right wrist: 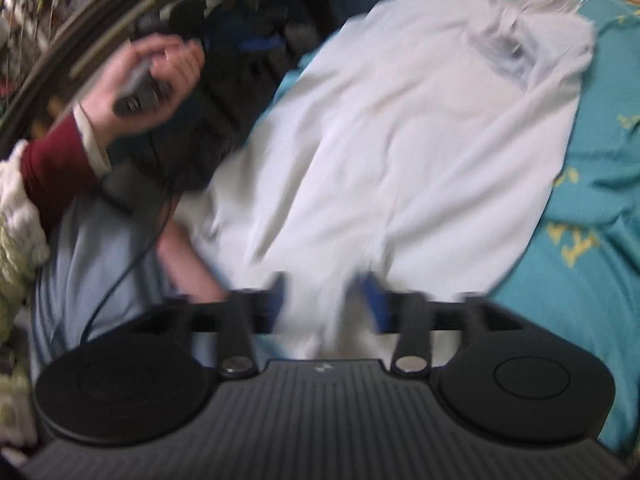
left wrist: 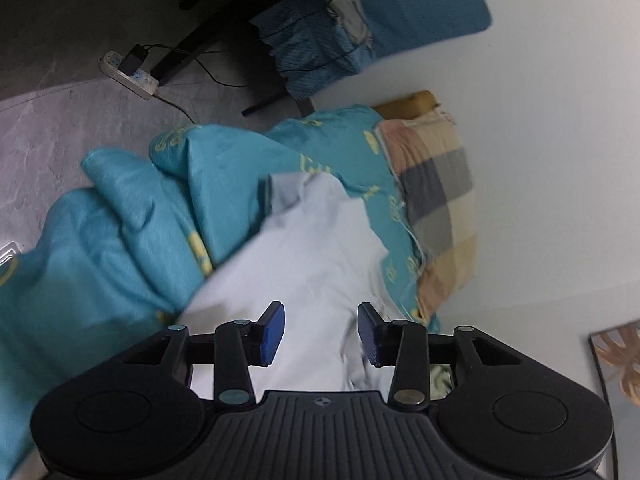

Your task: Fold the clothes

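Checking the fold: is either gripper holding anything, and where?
Left gripper holds nothing, open over the shirt. Right gripper has the shirt's near edge between its jaws; blur hides whether it grips.

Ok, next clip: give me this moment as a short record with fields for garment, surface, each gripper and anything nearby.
garment: white shirt, spread out and wrinkled, collar end away from the right wrist camera
surface: teal bedcover with yellow motifs, bunched into folds in the left wrist view
left gripper: open, above the shirt, nothing pinched
right gripper: blurred; shirt fabric lies between its fingers, grip unclear
hand: grips the other gripper's handle, dark red sleeve
nearby: checked pillow beside the bedcover; power strip on the floor
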Demonstrator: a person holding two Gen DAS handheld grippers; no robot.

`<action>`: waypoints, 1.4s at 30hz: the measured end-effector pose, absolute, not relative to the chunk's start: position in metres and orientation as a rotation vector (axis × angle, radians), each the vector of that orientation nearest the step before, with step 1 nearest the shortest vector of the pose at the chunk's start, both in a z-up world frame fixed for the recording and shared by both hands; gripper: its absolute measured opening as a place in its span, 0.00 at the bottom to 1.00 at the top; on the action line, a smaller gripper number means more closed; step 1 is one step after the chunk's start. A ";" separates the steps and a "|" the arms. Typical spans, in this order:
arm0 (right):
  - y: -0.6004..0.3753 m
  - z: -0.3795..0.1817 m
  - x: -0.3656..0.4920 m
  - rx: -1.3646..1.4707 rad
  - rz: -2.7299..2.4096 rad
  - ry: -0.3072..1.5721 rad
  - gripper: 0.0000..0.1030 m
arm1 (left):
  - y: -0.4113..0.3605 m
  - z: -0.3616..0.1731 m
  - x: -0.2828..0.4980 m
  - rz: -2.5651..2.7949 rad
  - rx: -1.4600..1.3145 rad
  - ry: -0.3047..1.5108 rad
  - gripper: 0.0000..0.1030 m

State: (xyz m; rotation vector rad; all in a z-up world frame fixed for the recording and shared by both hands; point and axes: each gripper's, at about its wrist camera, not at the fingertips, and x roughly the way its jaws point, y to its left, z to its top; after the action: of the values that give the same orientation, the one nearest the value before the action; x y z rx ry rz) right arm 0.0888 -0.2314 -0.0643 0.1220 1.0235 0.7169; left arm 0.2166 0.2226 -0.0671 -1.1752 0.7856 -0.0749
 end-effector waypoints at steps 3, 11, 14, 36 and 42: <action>-0.238 -0.074 0.122 0.204 0.653 0.944 0.57 | 0.228 -0.091 0.253 -0.032 -1.206 0.792 0.44; -0.254 -0.109 0.165 0.318 0.564 0.869 0.58 | 0.234 -0.157 0.349 -0.020 -1.254 0.806 0.48; -0.255 -0.119 0.177 0.362 0.555 0.879 0.58 | 0.232 -0.171 0.367 -0.052 -1.246 0.811 0.44; -0.293 -0.101 0.167 0.466 0.335 0.768 0.57 | -0.052 -0.041 0.360 -0.392 0.181 0.561 0.06; -0.310 -0.106 0.169 0.459 0.268 0.743 0.57 | -0.113 -0.098 0.350 -0.465 0.172 0.718 0.16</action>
State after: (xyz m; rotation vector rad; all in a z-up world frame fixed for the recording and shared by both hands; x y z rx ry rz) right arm 0.1691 -0.3103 -0.1063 0.4592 0.7428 0.2679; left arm 0.3499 -0.1135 -0.0980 0.1717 0.7183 -0.4647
